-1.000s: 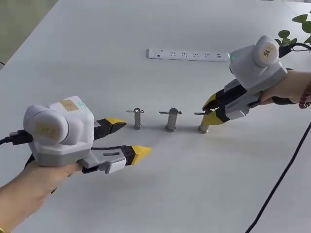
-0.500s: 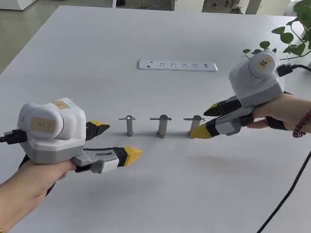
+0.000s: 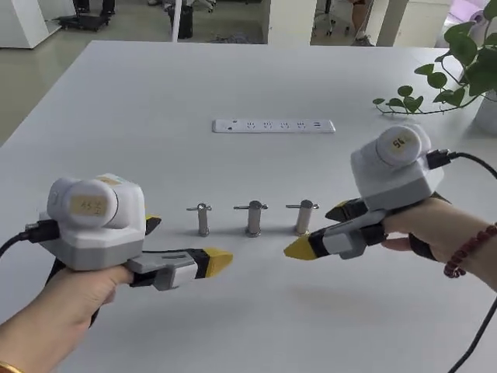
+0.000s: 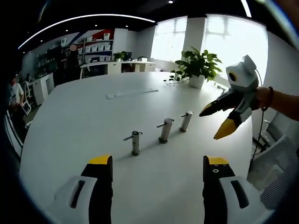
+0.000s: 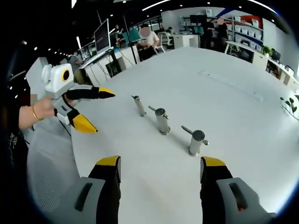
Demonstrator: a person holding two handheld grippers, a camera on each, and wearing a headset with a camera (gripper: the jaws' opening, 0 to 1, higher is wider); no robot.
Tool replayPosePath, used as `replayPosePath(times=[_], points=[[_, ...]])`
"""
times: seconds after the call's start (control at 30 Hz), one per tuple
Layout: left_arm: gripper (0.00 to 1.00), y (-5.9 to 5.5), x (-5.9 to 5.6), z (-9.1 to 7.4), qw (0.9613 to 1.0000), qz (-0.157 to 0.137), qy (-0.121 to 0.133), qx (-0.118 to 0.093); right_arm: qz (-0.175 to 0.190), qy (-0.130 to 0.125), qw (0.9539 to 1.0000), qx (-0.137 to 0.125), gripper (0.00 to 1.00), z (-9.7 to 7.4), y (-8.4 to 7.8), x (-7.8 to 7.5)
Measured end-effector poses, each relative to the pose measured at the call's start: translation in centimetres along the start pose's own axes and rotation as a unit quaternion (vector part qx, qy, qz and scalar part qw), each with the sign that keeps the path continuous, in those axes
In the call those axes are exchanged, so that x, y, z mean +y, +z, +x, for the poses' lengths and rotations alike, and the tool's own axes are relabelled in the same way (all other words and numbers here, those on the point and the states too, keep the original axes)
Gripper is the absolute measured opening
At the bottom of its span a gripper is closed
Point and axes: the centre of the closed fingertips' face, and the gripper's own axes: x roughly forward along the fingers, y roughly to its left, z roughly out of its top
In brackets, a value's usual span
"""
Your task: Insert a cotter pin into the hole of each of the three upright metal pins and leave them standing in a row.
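Note:
Three short upright metal pins stand in a row on the white table: left pin [image 3: 203, 220], middle pin [image 3: 254, 218], right pin [image 3: 304, 217]. A thin cotter pin crosses the top of each. The row also runs through the left gripper view, from the nearest pin [image 4: 135, 143] to the farthest pin [image 4: 186, 121], and through the right gripper view, from the nearest pin [image 5: 196, 143] to the farthest pin [image 5: 139, 106]. My left gripper [image 3: 186, 241] is open and empty, near and left of the row. My right gripper [image 3: 317, 230] is open and empty, just in front of the right pin without touching it.
A white power strip [image 3: 273, 125] lies farther back on the table [image 3: 256, 311]. A potted plant [image 3: 458, 70] stands at the far right corner. A black cable [image 3: 475, 342] trails from the right gripper across the table's right side.
My right gripper has backed away from the right pin toward me and stands open; the cotter pin stays in that pin. The left gripper holds its place. The head camera has tilted up.

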Motion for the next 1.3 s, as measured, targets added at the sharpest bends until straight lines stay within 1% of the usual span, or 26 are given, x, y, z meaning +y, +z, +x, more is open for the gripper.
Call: replayPosePath(times=[0.07, 0.1, 0.13, 0.17, 0.2, 0.23, 0.27, 0.3, 0.37, 0.4, 0.43, 0.53, 0.67, 0.73, 0.77, 0.83, 0.93, 1.0, 1.1, 1.2, 1.3], points=[[0.83, 0.0, 0.0, -0.1, 1.0000, -0.004, 0.003, 0.001, -0.003, -0.015, 0.9997, -0.017, 0.69, 0.1, 0.0, 0.2], [0.85, 0.2, 0.0, -0.4, 1.0000, -0.002, 0.005, -0.001, 0.010, -0.015, 0.9996, -0.023, 0.70, 0.1, 0.0, 0.5], [0.86, 0.1, 0.0, -0.5, 1.0000, -0.002, 0.007, 0.001, 0.022, -0.010, 0.9993, -0.029, 0.71, 0.1, -0.1, 0.9], [0.86, -0.1, 0.0, -0.7, 0.9999, -0.002, 0.010, 0.006, 0.042, -0.002, 0.9982, -0.042, 0.72, 0.1, 0.0, 1.4], [0.88, -0.2, 0.1, -0.7, 0.9999, -0.002, 0.013, 0.010, 0.042, -0.002, 0.9981, -0.044, 0.72, 0.0, 0.0, 1.5], [0.90, -0.3, 0.3, -0.9, 0.9997, -0.002, 0.022, 0.009, 0.037, -0.010, 0.9982, -0.047, 0.73, -0.1, -0.2, 1.5], [0.90, -0.3, 0.4, -1.0, 0.9996, 0.000, 0.026, 0.007, 0.029, -0.023, 0.9981, -0.050, 0.73, -0.1, -0.2, 1.3], [0.91, -0.4, 0.4, -1.1, 0.9995, 0.000, 0.030, 0.008, 0.022, -0.034, 0.9982, -0.043, 0.74, 0.0, -0.7, 1.1], [0.94, -0.6, 0.5, -1.4, 0.9992, -0.002, 0.037, 0.011, 0.023, -0.035, 0.9984, -0.039, 0.77, 0.1, -1.1, 1.3], [0.94, -0.6, 0.5, -1.5, 0.9991, -0.002, 0.041, 0.008, 0.026, -0.035, 0.9984, -0.035, 0.79, 0.2, -1.4, 1.5], [0.94, -0.5, 0.6, -1.6, 0.9990, -0.004, 0.044, 0.007, 0.028, -0.036, 0.9984, -0.035, 0.79, 0.3, -1.5, 1.5], [0.97, -0.4, 0.7, -1.7, 0.9987, -0.008, 0.050, 0.004, 0.026, -0.049, 0.9977, -0.039, 0.82, 0.3, -1.7, 1.8], [0.99, -0.7, 0.6, -1.9, 0.9983, -0.008, 0.056, 0.009, 0.027, -0.058, 0.9971, -0.040, 0.84, 0.4, -2.0, 2.1], [0.99, -0.8, 0.4, -2.0, 0.9985, -0.009, 0.054, 0.008, 0.034, -0.053, 0.9969, -0.048, 0.86, 0.5, -1.8, 2.5], [0.99, -0.8, 0.4, -1.9, 0.9986, -0.010, 0.052, 0.006, 0.034, -0.045, 0.9967, -0.058, 0.86, 0.5, -1.5, 2.8], [0.99, -0.8, 0.2, -2.0, 0.9987, -0.008, 0.050, 0.004, 0.035, -0.049, 0.9958, -0.069, 0.86, 0.5, -1.2, 2.7], [0.99, -0.6, 0.3, -2.2, 0.9985, -0.008, 0.054, -0.004, 0.022, -0.058, 0.9954, -0.073, 0.87, 0.3, -1.1, 2.7], [0.99, -0.6, 0.3, -2.3, 0.9984, -0.009, 0.056, -0.005, 0.018, -0.056, 0.9952, -0.079, 0.87, 0.2, -0.9, 3.0], [0.99, -0.7, 0.6, -2.5, 0.9981, -0.009, 0.060, -0.004, 0.020, -0.058, 0.9942, -0.088, 0.87, 0.0, -0.7, 2.9], [0.99, -0.6, 0.6, -2.7, 0.9981, -0.009, 0.061, -0.008, 0.024, -0.064, 0.9940, -0.085, 0.87, -0.1, -0.9, 2.8], [0.99, -0.6, 0.6, -2.8, 0.9980, -0.007, 0.062, -0.007, 0.031, -0.070, 0.9934, -0.085, 0.85, -0.3, -1.1, 2.5]])
